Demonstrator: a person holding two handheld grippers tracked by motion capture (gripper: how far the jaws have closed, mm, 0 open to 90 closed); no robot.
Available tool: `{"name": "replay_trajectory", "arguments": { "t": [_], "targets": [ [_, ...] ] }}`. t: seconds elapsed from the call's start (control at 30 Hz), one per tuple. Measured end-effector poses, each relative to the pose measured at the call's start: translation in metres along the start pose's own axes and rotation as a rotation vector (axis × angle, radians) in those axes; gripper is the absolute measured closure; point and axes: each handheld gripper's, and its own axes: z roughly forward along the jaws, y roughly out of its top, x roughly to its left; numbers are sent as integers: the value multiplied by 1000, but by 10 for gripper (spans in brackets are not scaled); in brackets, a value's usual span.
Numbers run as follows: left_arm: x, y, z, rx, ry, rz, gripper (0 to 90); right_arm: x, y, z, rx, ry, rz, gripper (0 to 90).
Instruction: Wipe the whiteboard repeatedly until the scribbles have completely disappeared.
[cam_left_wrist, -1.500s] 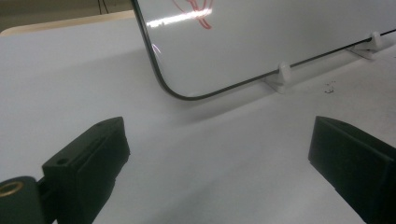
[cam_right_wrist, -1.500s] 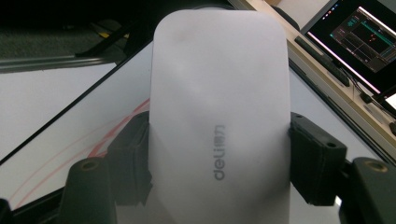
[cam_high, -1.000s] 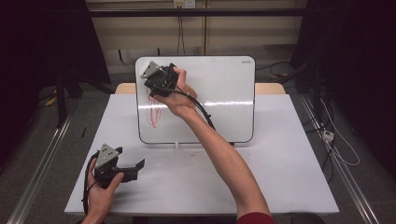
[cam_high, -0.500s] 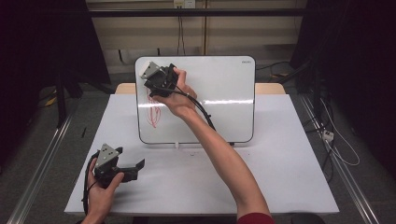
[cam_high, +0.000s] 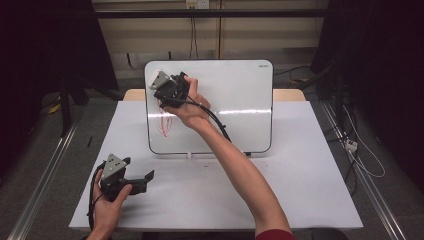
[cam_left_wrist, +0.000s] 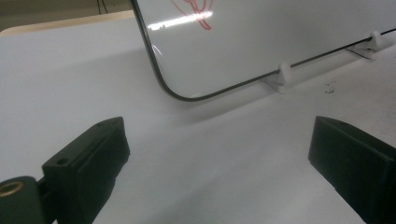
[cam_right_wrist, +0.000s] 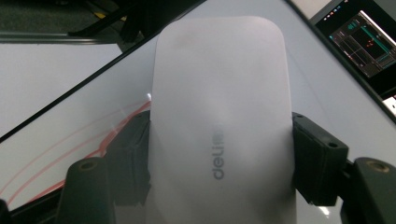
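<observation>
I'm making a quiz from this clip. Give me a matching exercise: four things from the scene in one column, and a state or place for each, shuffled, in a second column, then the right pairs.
Things
1. whiteboard eraser
2. left gripper
3. whiteboard
4. red scribble

States or places
A. open with nothing between its fingers, low over the table
B. propped up on small white feet
C. clamped in the right gripper
D. drawn on the board's left part

Pairs: 1-C, 2-A, 3-B, 4-D
</observation>
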Motion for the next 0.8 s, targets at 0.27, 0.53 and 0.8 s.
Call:
{"name": "replay_trajectory", "arguments": {
  "t": [0.27, 0.53, 0.8],
  "targets": [
    [-1, 0, 2, 4, 0, -2, 46, 10, -7, -2, 0, 23, -28, 311],
    [-1, 0, 2, 9, 0, 3, 46, 14, -10, -4, -1, 28, -35, 311],
    [-1, -1, 1, 10, 0, 7, 46, 12, -9, -3, 8, 27, -40, 313]
  ]
}}
